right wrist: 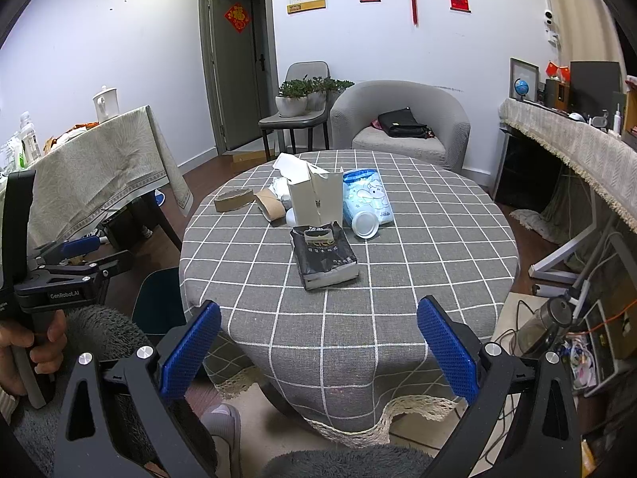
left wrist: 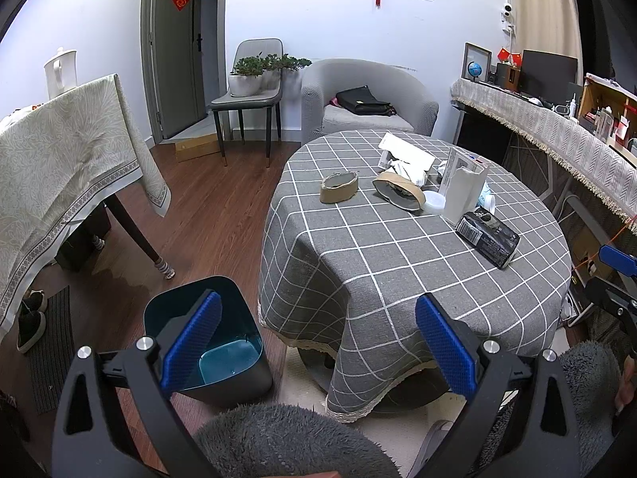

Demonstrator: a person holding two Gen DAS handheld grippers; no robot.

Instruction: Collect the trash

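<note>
We see both claws spread wide, nothing between the blue pads. Left claw (left wrist: pixel 318 338) hangs low in front of the round counter (left wrist: pixel 398 271) with the grey checked cloth; its left pad sits over the dark blue trash bin (left wrist: pixel 239 370), which stands on the wood floor just beside the counter's left edge, looks empty inside. Right claw (right wrist: pixel 318 342) faces the counter (right wrist: pixel 418 279) from the near edge, also holding nothing. In the right view a hand (right wrist: pixel 24 342) grips the left claw's handle at far left.

Trash is all on the counter, clustered toward the far half: black packet (right wrist: pixel 324 257) lying flat nearest us, white carton (right wrist: pixel 318 195) upright right behind it, round clear lid (right wrist: pixel 365 224) just right of the packet, touching a blue-white printed pack (right wrist: pixel 368 195). Left of the carton a brown paper ring (right wrist: pixel 272 205) tipped on its side, and another brown paper ring (right wrist: pixel 234 200) further left, apart from it. Crumpled white paper (right wrist: pixel 284 189) behind the rings, partly hidden. Grey armchair (right wrist: pixel 398 123) with a black bag behind the counter.
</note>
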